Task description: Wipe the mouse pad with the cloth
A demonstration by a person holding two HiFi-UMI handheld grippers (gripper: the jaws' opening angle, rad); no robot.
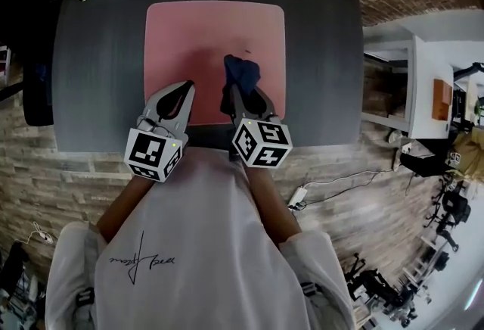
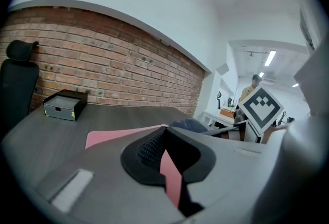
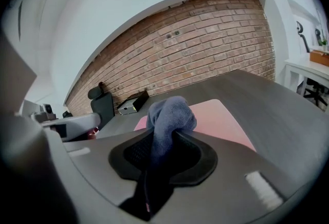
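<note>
- My right gripper (image 1: pixel 243 94) is closed on the cloth (image 1: pixel 242 70), over the pad (image 1: pixel 204 33).
- My left gripper (image 1: pixel 185 86) is closed and empty, at the pad's near edge.

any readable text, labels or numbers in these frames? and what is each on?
None reads clearly.
Shirt: cursive script print, upside down in the head view, not legible.
Marker cubes on the left tool and right tool: black-and-white square patterns only, no letters or digits.
Box on the desk: small yellowish sticker, too small to read.
Mouse pad and cloth: no print visible.
</note>
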